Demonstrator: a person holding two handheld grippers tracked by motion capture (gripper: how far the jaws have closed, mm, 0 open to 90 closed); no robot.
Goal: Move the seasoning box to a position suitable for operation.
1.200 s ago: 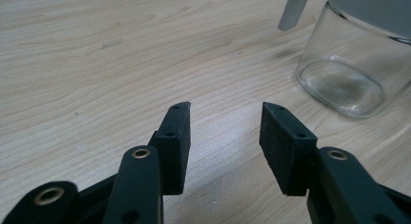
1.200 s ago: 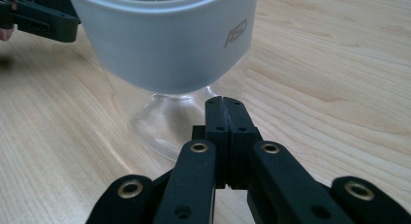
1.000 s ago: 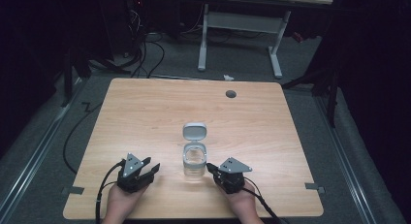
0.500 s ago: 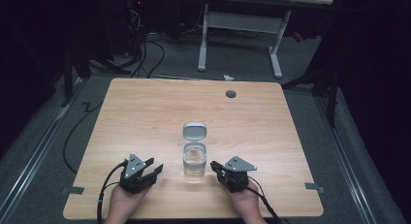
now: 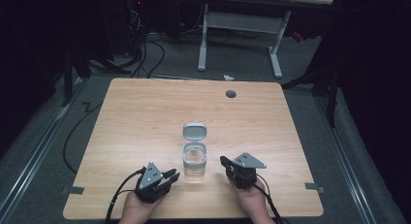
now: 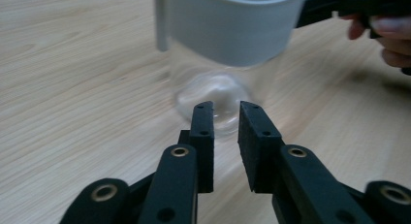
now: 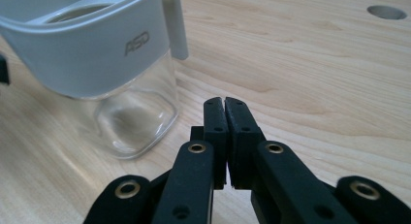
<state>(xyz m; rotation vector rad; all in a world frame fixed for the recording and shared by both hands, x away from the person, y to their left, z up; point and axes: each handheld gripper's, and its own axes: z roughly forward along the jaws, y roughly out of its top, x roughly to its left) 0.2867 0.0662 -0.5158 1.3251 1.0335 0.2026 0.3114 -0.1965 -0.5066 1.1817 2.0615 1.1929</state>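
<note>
Jar (image 5: 195, 158) stands on the desk (image 5: 145, 117), just near-side of centre, its flipped-up lid (image 5: 194, 131) at the jar's 12 o'clock. Left tongs (image 5: 170, 176) sit near the jar's 8 o'clock, not touching it. Right tongs (image 5: 224, 161) lie close at its 3 o'clock, also apart. Cable hole (image 5: 231, 94) in the desk lies at 1 o'clock, well apart, near the far edge.

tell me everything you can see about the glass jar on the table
The jar is a clear, square-bodied glass container with rounded corners and a pale grey plastic collar marked ASD. Its hinged grey lid stands flipped open at the far side. It looks empty and stands upright on the wooden table, near the front edge, between the left gripper and right gripper. Neither gripper appears to touch it.
</note>
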